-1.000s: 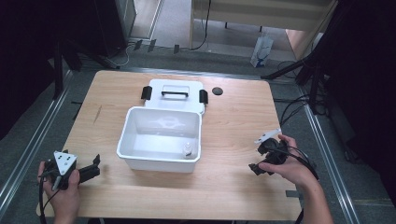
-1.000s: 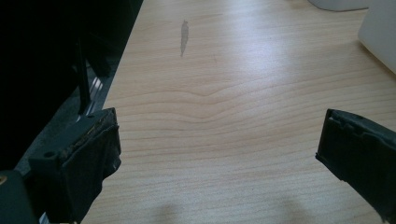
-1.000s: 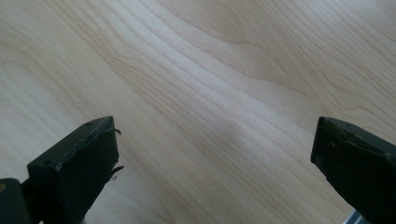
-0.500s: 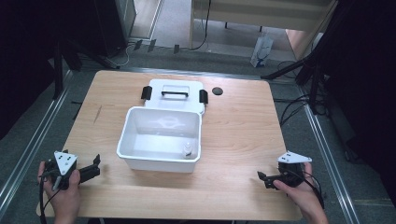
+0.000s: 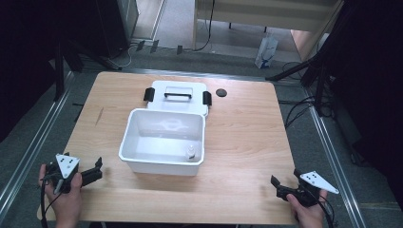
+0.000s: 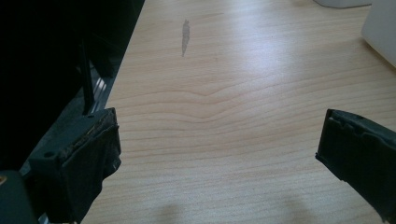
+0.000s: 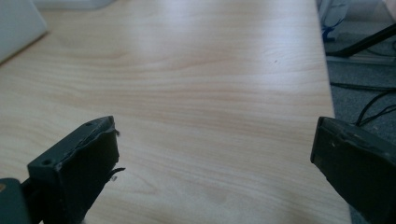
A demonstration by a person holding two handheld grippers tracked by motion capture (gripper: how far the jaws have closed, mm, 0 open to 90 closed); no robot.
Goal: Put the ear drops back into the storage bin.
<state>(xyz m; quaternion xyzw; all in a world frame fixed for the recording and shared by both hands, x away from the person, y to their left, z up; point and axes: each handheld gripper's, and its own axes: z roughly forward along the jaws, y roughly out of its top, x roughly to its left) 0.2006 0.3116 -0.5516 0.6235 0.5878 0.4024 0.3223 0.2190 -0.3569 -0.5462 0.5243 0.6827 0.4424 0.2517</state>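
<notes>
On the wooden table, centre-left: one white plastic bin, rectangular, open-topped, upright. Contents: one small white bottle, standing at the front right inside corner. Just behind the bin and touching or nearly touching its back rim: one white lid, lying flat, black handle on top, a black latch at either end. Just right of the lid: one small black round cap, lying apart on the wood.

Handling, as judged: bin thin-walled, rigid, light, smooth and likely slippery on its flanks; best taken by the top rim, a jaw either side of one wall. Lid stiff and light; the raised handle is the natural hold, the latches a second choice. Bottle small and easily toppled; grasp around the body.

Left gripper: at the front left corner of the table, held low in the left hand, jaws spread wide with nothing between, pointing right toward the bin's front left corner, near it but apart. Left gripper view confirms bare wood between the pads.

Right gripper: at the front right corner, held in the right hand, jaws likewise spread and empty, pointing left across the table, well apart from the bin. Grey three-cornered plate uppermost on each.
</notes>
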